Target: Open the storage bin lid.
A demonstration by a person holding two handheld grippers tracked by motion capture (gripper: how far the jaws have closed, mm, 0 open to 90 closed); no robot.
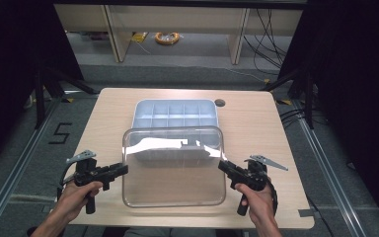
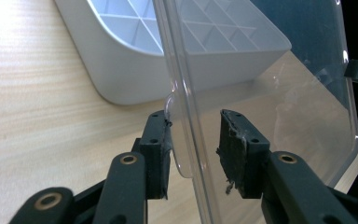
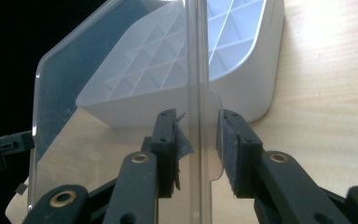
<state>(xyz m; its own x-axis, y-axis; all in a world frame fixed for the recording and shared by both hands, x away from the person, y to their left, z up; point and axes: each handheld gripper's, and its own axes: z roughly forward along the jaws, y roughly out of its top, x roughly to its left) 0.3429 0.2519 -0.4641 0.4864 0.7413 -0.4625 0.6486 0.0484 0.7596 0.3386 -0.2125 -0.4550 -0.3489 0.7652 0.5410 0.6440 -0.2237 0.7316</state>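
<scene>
A clear, colourless lid [image 1: 173,168] above a pale blue-grey tray [image 1: 175,114] with a grid pattern, on a light wood-grain surface [image 1: 256,128]; both grippers black.

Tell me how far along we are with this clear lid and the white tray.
Done: the left gripper and right gripper each clamp a side edge of the clear lid. In hand: it hangs over the white tray's near end, not seated. Left, probably: centring it over the tray and pressing it down.

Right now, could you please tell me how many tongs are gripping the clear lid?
2: the left tongs clamp the left edge of the clear lid, and the right tongs clamp its right edge.
</scene>
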